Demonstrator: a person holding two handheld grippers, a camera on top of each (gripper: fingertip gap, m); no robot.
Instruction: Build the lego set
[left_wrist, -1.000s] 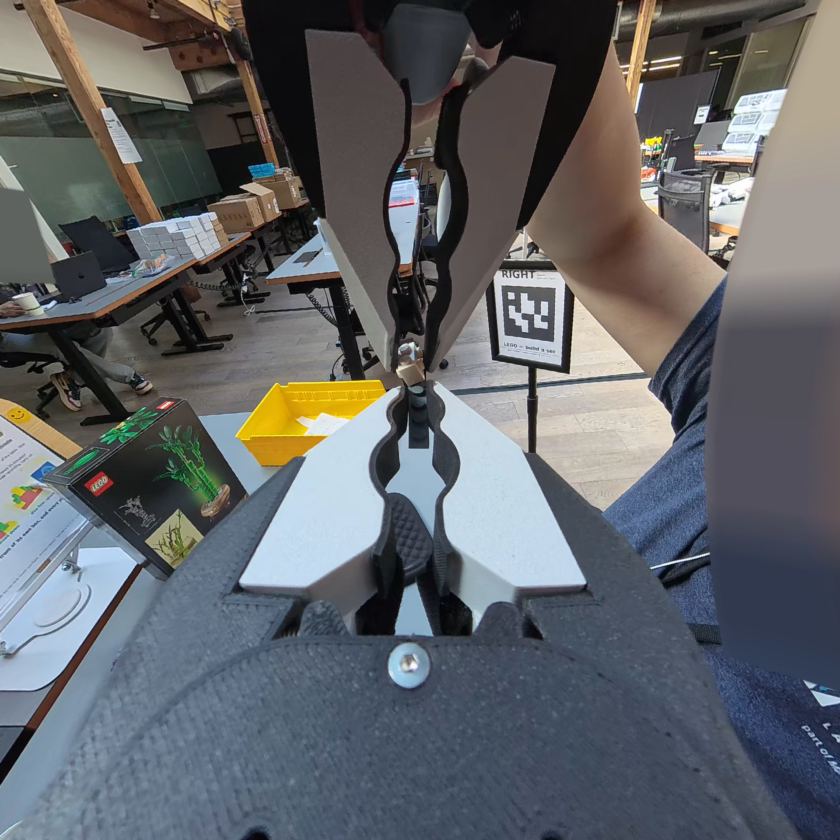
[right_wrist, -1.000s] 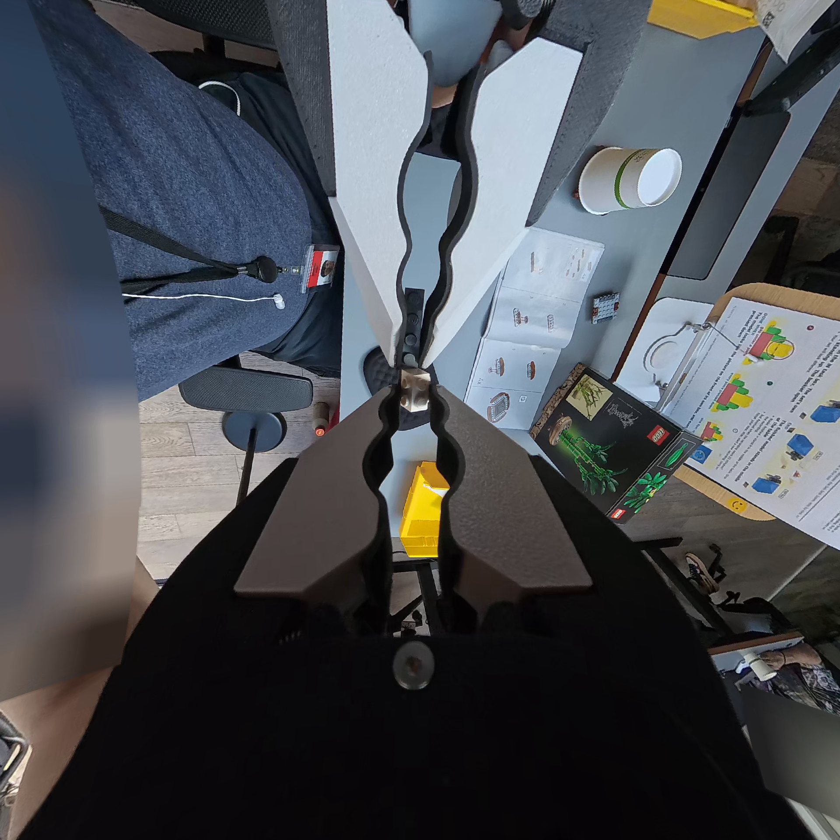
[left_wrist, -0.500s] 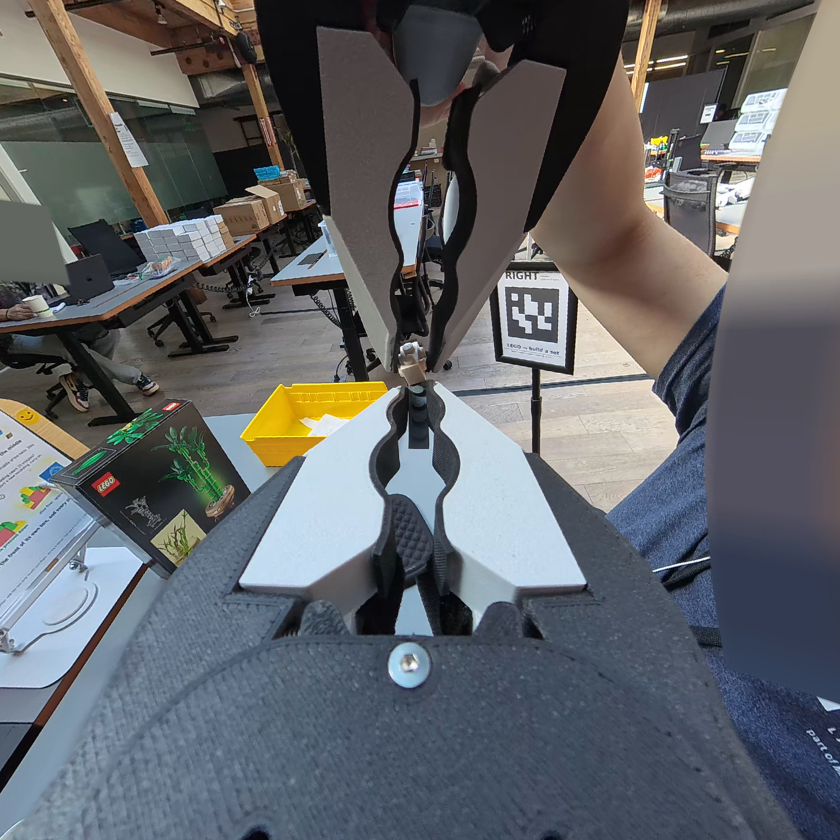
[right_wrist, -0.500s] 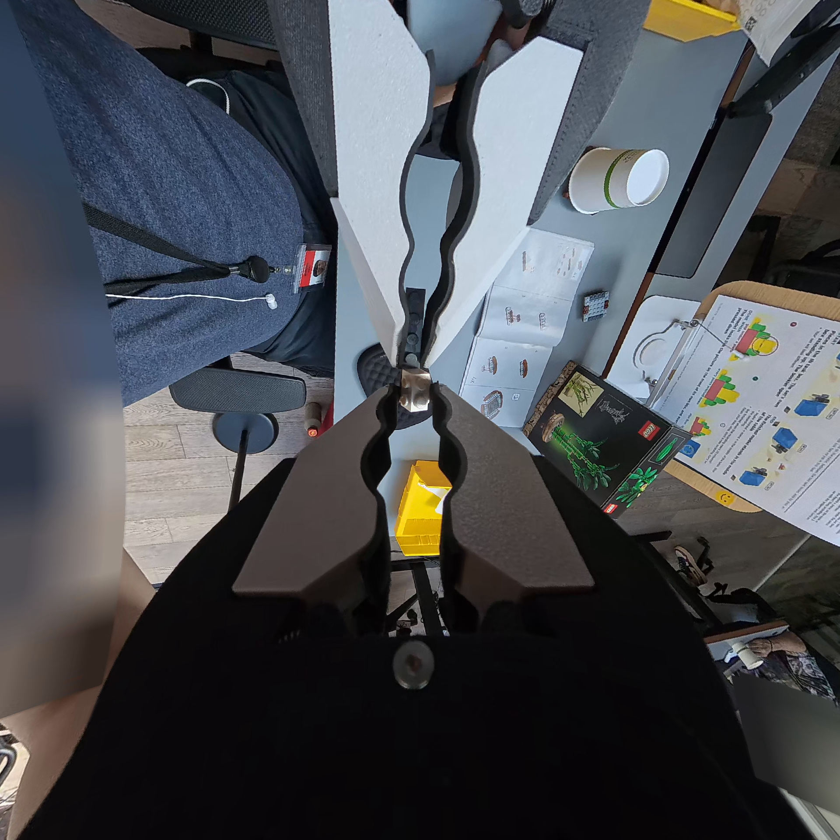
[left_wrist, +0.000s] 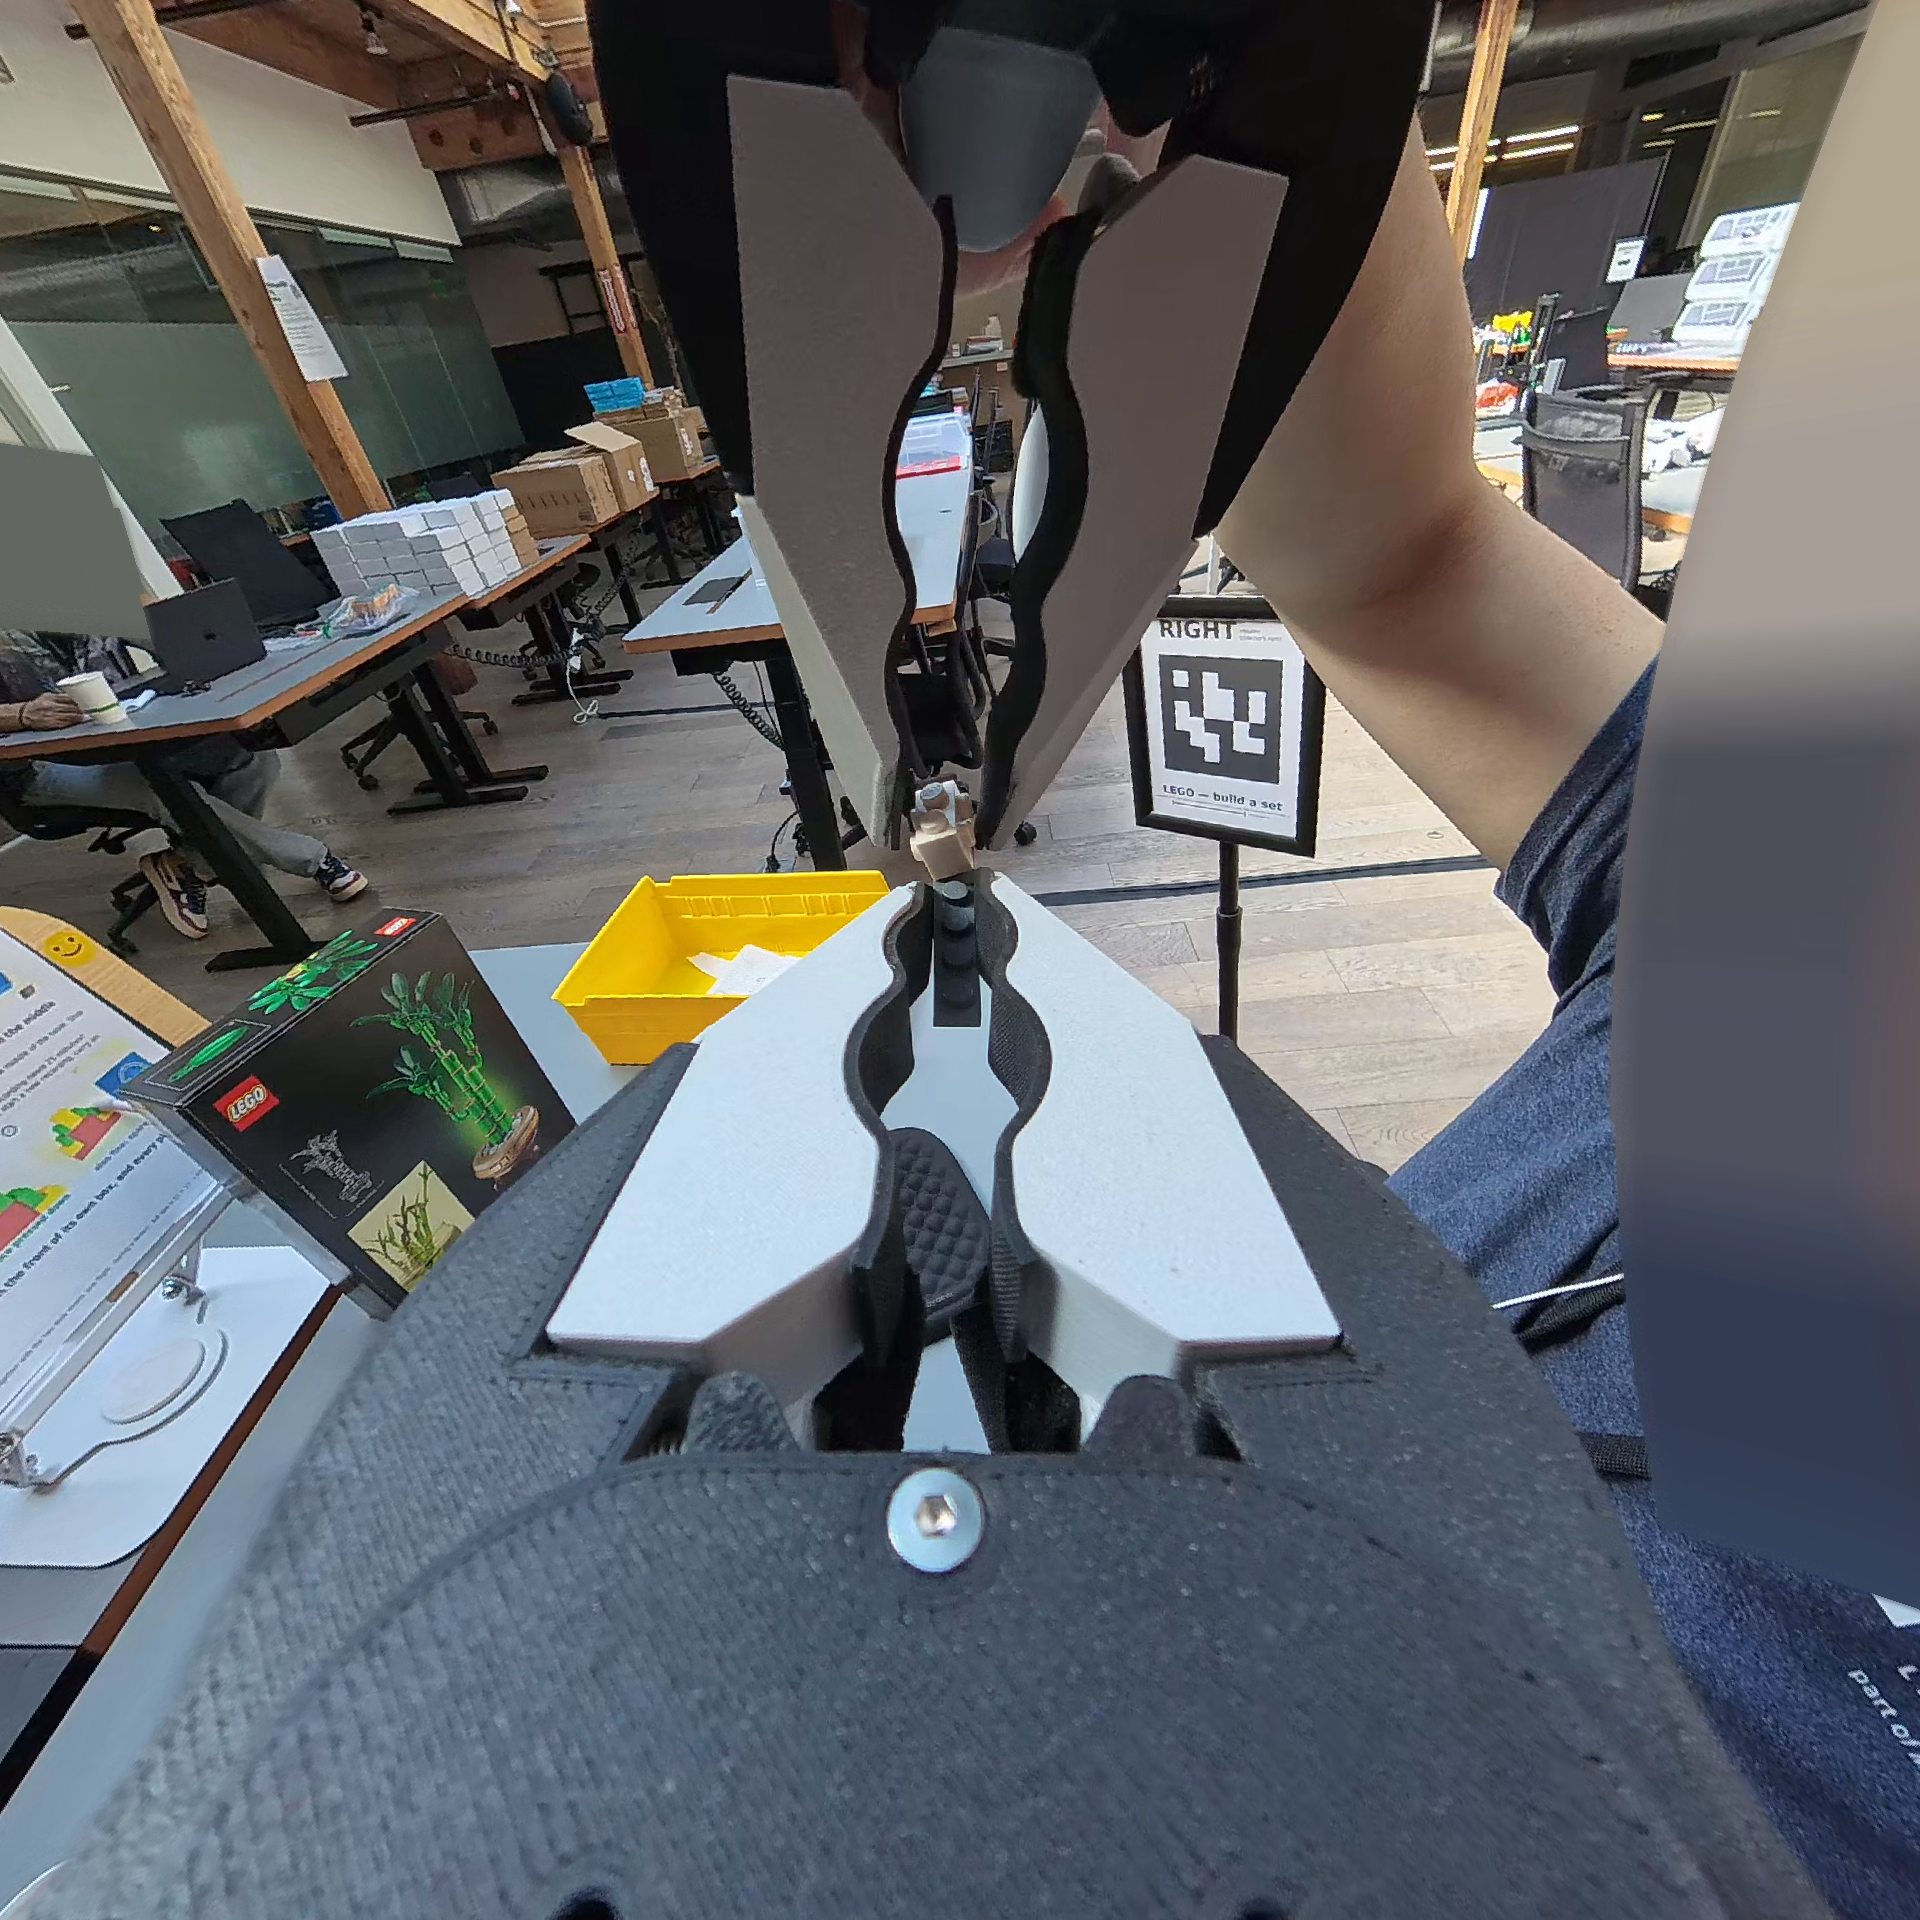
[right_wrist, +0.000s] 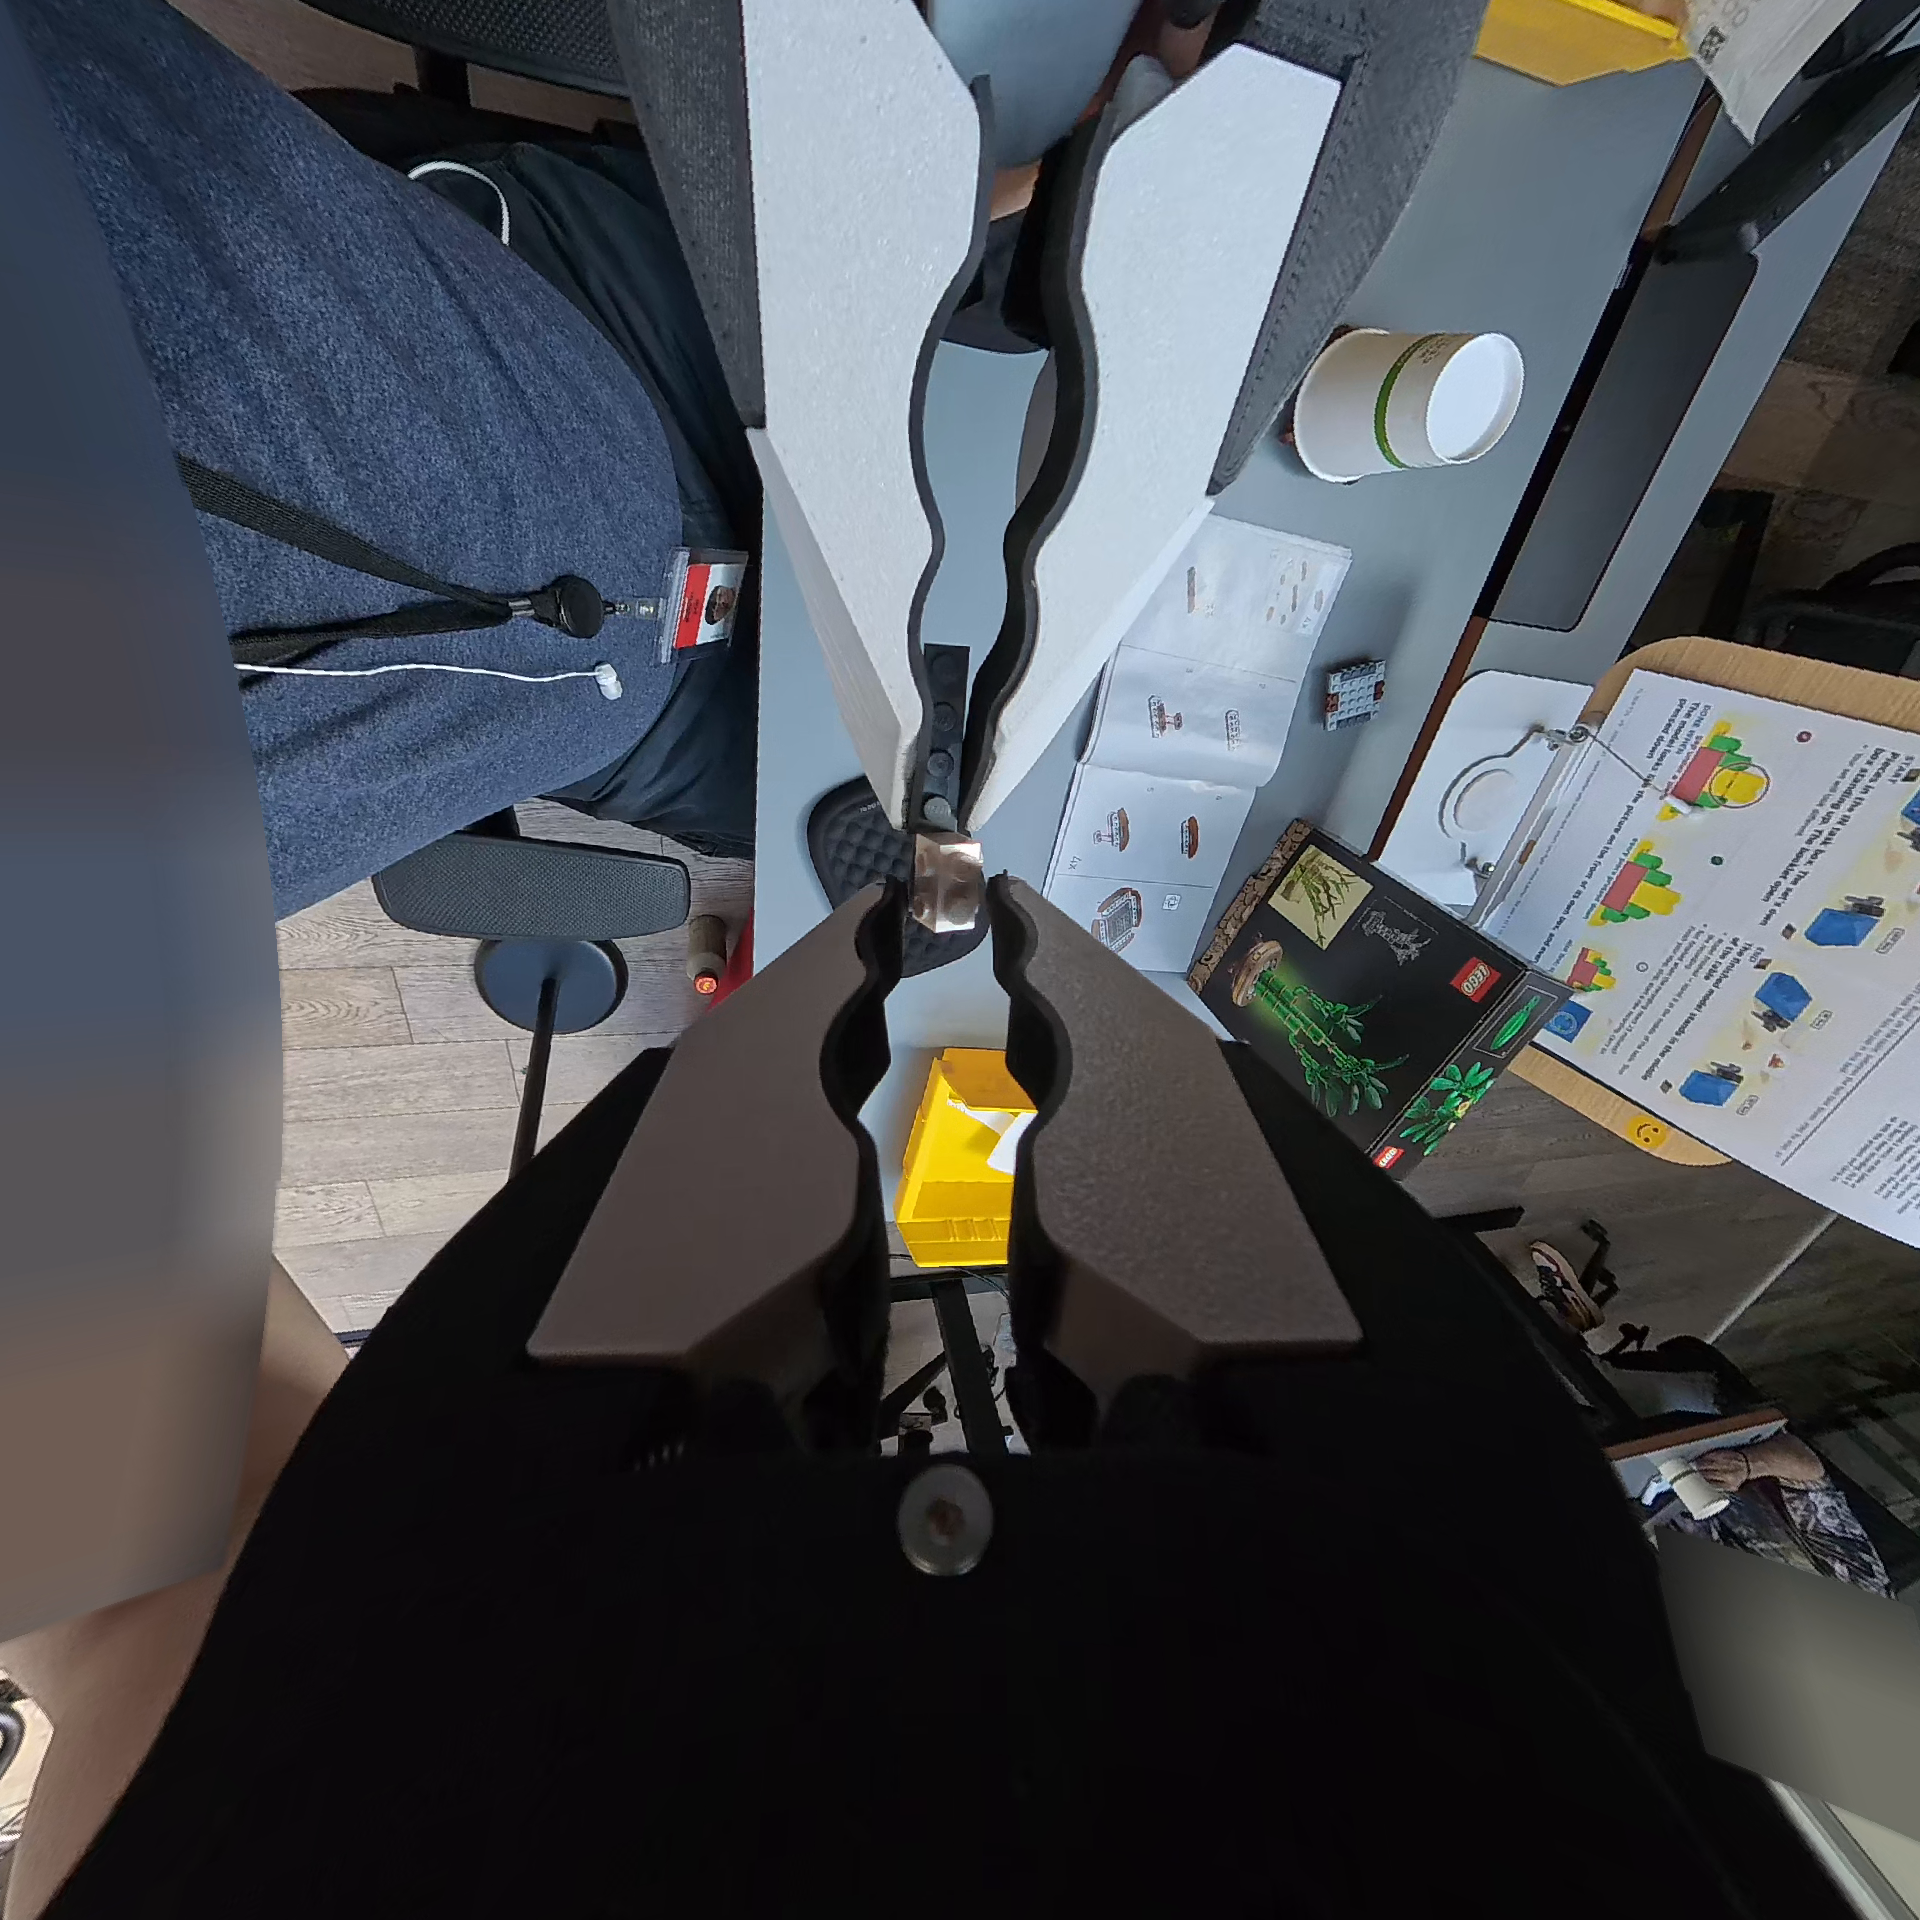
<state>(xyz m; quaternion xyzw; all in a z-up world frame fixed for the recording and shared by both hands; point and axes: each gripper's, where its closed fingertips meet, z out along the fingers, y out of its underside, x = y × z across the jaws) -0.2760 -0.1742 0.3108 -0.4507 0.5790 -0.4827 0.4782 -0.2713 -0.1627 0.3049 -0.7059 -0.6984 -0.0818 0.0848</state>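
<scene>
My left gripper (left_wrist: 951, 894) is shut on a long black plate (left_wrist: 956, 977), held in the air above the desk. A small tan piece (left_wrist: 943, 844) sits on the plate's far end. My right gripper (left_wrist: 938, 831) comes down from above, its jaws parted a little around the tan piece. In the right wrist view, the right gripper (right_wrist: 943, 894) shows small gaps on both sides of the tan piece (right_wrist: 945, 883). Beyond it, the left gripper (right_wrist: 935, 800) clamps the black plate (right_wrist: 940, 707).
On the grey desk are a yellow bin (left_wrist: 665, 977), the black set box (left_wrist: 353, 1091), an open instruction booklet (right_wrist: 1195, 727), a small grey build (right_wrist: 1354, 691), a paper cup (right_wrist: 1403, 405) and a clipboard sheet (right_wrist: 1714, 914). A sign stand (left_wrist: 1226, 717) is behind. The person's arm (left_wrist: 1403, 540) is at right. The grippers are tip to tip, or close to it.
The right gripper's jaws have spread apart and let go of the tan piece, which stays on the end of the black plate. The left gripper still holds the plate.
</scene>
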